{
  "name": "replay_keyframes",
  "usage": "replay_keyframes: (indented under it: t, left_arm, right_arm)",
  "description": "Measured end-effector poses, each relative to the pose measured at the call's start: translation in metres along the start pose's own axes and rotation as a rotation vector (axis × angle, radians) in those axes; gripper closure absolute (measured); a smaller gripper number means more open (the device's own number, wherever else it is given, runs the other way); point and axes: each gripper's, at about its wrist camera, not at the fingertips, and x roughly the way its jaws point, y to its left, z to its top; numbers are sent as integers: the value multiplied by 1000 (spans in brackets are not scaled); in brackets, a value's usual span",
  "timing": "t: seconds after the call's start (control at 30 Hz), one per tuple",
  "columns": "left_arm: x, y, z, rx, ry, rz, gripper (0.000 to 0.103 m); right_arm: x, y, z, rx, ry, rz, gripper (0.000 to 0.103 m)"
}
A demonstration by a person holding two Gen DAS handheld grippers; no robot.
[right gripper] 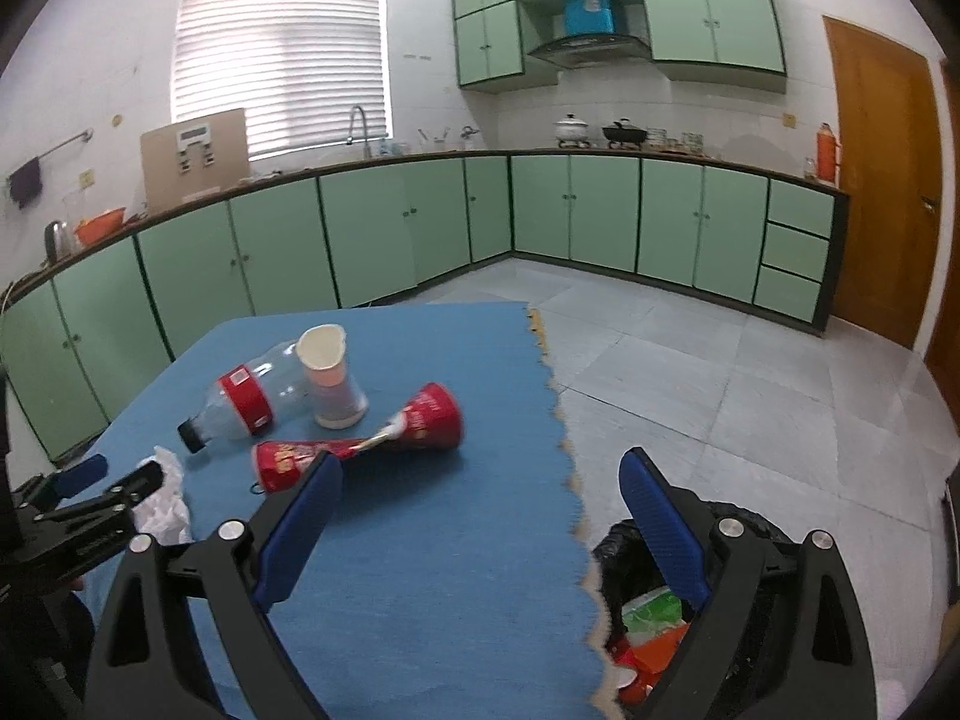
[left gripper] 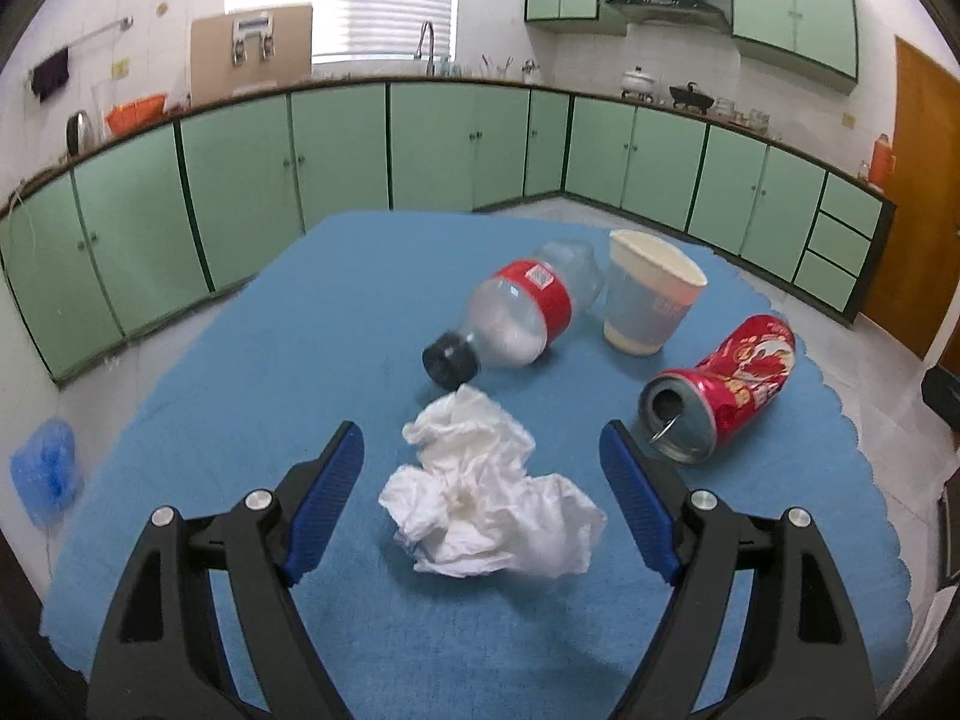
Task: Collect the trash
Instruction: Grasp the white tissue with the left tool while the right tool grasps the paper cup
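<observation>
Left gripper [left gripper: 482,450] spread wide over blue tablecloth [left gripper: 240,390]; crumpled tissue [left gripper: 486,498] lies between its fingers, bare cloth either side. Beyond the tissue: plastic bottle [left gripper: 516,312] on its side, cap just beside tissue's far edge. Paper cup [left gripper: 651,294] upright, touching or nearly touching bottle. Crushed can [left gripper: 720,396] lies just beside the right-hand finger. Near half of cloth open. Right gripper [right gripper: 480,492] spread wide above table edge; bin [right gripper: 750,534] with black liner below, mouth partly filled.
</observation>
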Motion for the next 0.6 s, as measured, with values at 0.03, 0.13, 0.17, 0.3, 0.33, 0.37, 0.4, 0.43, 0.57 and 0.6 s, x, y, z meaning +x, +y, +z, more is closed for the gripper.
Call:
replay_keyframes:
  t: [0.03,0.13,0.17,0.3,0.33,0.37,0.4,0.43,0.57,0.6]
  left_arm:
    - [4,1,0,-6,11,-5,25]
    - [12,0,-3,-14,37,-16,25]
    - [13,-1,-4,-17,41,-17,25]
    - [22,3,-8,-36,69,-25,34]
    - [23,2,-8,-38,77,-28,42]
    - [25,2,-10,-40,84,-32,49]
    - [26,2,-11,-40,86,-28,52]
    - [26,2,-12,-38,82,-25,61]
    - [22,1,-11,-35,54,-11,85]
    - [22,1,-9,-38,51,-13,86]
  right_arm:
    - [1,5,-2,-9,1,4,11]
    - [4,14,-5,-30,7,9,11]
    - [4,16,-5,-33,8,11,11]
    - [6,21,-4,-47,8,18,11]
    - [6,22,-3,-50,7,19,11]
    - [7,23,-3,-51,6,22,12]
    - [8,25,-3,-51,6,26,12]
    - [10,25,-3,-51,6,29,12]
    - [13,30,-1,-44,-1,43,13]
    - [14,32,0,-44,-3,48,14]
